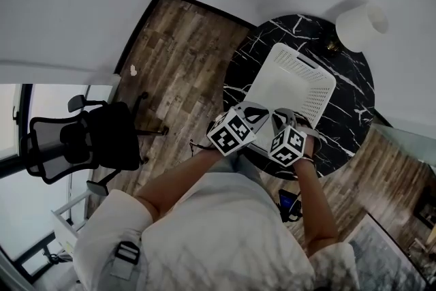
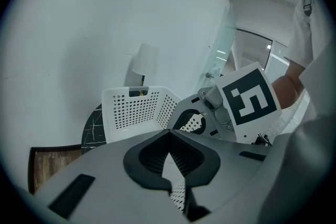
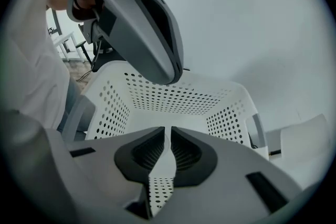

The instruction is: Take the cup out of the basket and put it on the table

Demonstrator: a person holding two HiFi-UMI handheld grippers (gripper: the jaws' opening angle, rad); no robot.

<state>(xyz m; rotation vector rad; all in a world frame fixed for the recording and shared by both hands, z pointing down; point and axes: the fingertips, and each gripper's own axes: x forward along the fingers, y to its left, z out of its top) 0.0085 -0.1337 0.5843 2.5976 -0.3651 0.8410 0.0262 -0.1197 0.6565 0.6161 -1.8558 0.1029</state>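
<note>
A white perforated basket (image 1: 291, 56) stands on a round black marble table (image 1: 259, 44). No cup shows in any view. In the right gripper view the basket (image 3: 178, 96) looks bare inside where its walls and floor show; my own jaws hide its near floor. My left gripper (image 1: 257, 108) and right gripper (image 1: 283, 116) hover side by side over the basket's near rim, both shut with nothing between the jaws. The left gripper view has the left gripper (image 2: 169, 132) facing the basket (image 2: 131, 110), with the right gripper (image 2: 191, 115) beside it.
A table lamp with a white shade (image 1: 357, 25) stands at the table's back right, just behind the basket. A black office chair (image 1: 88, 136) sits on the wooden floor to the left. Light walls close in behind the table.
</note>
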